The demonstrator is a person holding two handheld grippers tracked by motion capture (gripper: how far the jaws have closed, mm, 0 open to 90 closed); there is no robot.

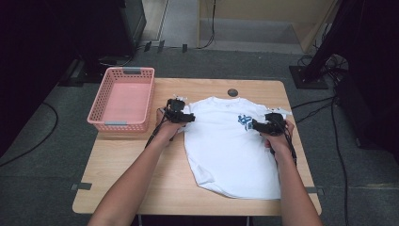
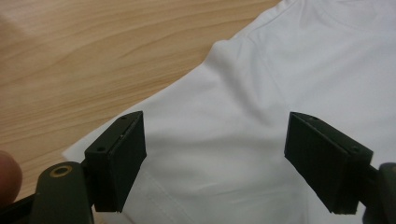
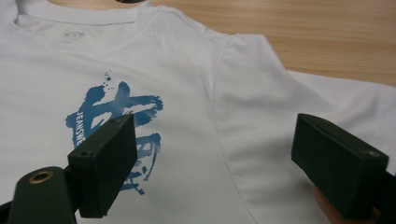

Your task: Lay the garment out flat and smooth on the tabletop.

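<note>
Soft white cloth, matt and lightly creased, T-shirt (image 3: 196,140) under both claws. Pale wood-grain bench (image 2: 93,60) beyond, smooth with faint sheen. Pink plastic lattice basket (image 1: 123,98) left of left claw (image 1: 188,117), matt black.

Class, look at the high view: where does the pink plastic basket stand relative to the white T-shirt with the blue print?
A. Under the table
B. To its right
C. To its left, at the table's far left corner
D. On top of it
C: the pink plastic basket stands left of the white T-shirt with the blue print, apart from it, at the light wooden table's far left corner.
</note>
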